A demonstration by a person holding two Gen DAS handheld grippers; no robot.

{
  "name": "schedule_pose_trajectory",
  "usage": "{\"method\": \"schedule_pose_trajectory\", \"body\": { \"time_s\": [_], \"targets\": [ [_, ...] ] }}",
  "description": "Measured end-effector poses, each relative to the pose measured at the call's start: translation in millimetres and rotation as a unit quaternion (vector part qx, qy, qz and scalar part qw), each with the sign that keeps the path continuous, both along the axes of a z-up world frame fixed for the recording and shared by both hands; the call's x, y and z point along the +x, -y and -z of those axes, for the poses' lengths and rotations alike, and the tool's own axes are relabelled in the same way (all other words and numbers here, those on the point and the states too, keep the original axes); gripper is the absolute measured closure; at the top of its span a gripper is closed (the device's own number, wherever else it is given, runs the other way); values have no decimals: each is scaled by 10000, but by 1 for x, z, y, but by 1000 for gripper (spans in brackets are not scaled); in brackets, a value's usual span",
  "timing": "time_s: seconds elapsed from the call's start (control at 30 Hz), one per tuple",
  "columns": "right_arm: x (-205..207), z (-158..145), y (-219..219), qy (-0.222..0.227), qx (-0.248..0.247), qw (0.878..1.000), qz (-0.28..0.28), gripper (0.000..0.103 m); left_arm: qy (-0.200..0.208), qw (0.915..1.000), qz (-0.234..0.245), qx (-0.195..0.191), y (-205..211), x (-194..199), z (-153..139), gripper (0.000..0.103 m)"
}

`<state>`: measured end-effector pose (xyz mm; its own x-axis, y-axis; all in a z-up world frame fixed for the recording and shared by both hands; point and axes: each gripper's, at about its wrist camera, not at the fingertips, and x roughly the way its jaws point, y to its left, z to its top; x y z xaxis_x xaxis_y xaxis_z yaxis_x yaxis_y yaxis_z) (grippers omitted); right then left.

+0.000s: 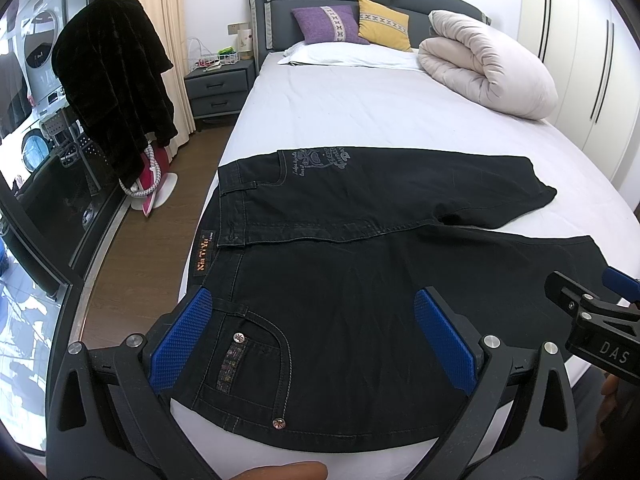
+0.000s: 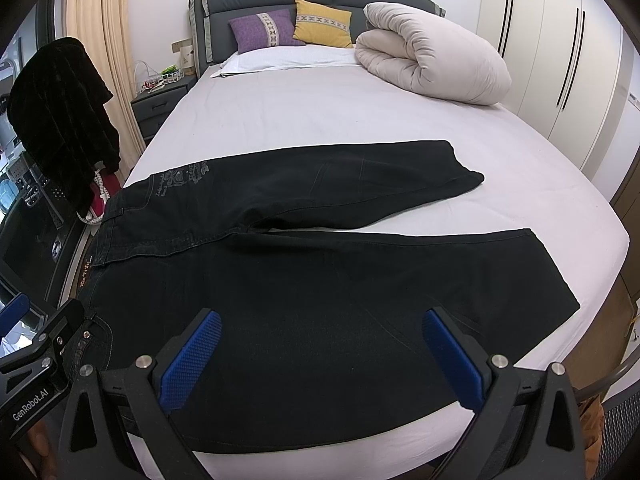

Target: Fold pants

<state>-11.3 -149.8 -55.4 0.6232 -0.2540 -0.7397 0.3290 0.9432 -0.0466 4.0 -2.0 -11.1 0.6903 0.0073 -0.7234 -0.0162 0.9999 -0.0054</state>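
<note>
Light: bright, even daylight from the window point(image 1: 24, 128) at left.
Shadows: soft and faint on the bed point(image 1: 360, 112).
Glare: blown-out glass at left.
Distortion: strong fisheye bending, dark corners.
Focus: sharp; black pants point(image 2: 320, 280) lose detail.

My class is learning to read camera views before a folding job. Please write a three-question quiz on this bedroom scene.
1. True or false: the black pants lie already folded in half on the bed.
2. Which cushion sits nearer the rolled duvet? A purple B yellow
3. Fill in: both the left claw and the right claw are ____.

Key: 1 false, the two legs are spread apart; 2 B; 3 open.
</note>
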Motion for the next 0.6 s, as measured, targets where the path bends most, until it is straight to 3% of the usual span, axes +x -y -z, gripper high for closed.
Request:
{"method": "schedule_pose_trajectory", "body": {
  "time_s": [0.4, 0.6],
  "targets": [
    [-1, 3, 0, -20, 9, 10000, -3, 0, -21, 10000, 3, -7, 1, 0, 2, 0],
    [1, 9, -1, -77, 7, 10000, -23, 0, -41, 9998, -34, 172, 7, 1, 11, 0]
  ]
}}
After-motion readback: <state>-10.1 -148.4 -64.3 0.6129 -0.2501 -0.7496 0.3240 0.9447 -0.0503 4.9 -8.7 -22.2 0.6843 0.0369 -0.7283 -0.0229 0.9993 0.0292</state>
